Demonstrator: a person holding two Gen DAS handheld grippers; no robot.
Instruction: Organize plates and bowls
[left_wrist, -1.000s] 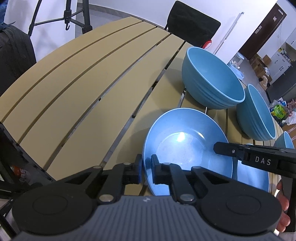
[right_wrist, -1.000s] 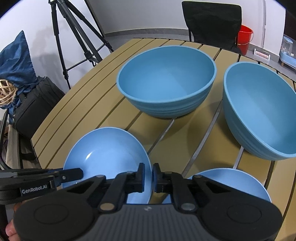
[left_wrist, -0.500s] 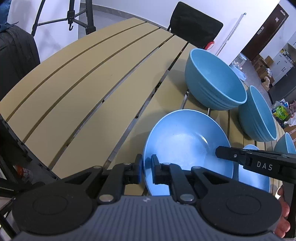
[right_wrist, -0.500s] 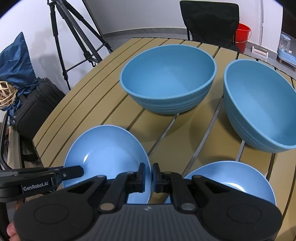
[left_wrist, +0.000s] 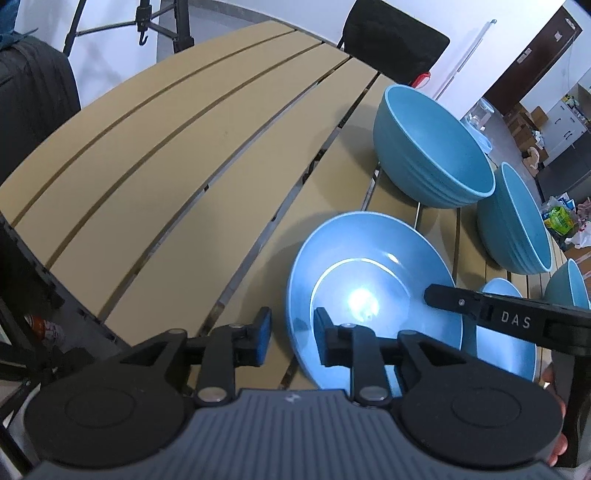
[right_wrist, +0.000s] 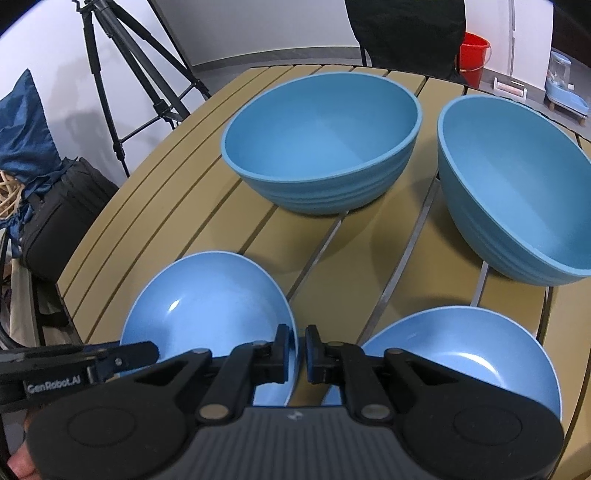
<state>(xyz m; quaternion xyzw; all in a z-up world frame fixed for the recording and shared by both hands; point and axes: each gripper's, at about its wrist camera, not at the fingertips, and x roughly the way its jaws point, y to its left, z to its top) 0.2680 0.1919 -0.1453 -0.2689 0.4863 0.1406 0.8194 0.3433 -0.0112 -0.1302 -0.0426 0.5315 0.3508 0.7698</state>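
A blue plate (left_wrist: 373, 295) is tilted above the slatted table (left_wrist: 184, 155). My right gripper (right_wrist: 301, 349) is shut on its right rim (right_wrist: 207, 314). My left gripper (left_wrist: 291, 334) is open, its jaws on either side of the plate's left rim, not touching it. A second blue plate (right_wrist: 461, 354) lies flat to the right; it also shows in the left wrist view (left_wrist: 509, 350). Two large blue bowls (right_wrist: 321, 144) (right_wrist: 517, 206) stand behind the plates.
A smaller blue bowl (left_wrist: 569, 284) sits at the far right edge. A black chair (left_wrist: 391, 37) stands behind the table, a tripod (right_wrist: 122, 74) and black bag (right_wrist: 55, 214) beside it. The table's left half (left_wrist: 147, 140) is bare slats.
My left gripper has opened and let go of the plate's left rim. The right gripper still holds the plate, now tilted.
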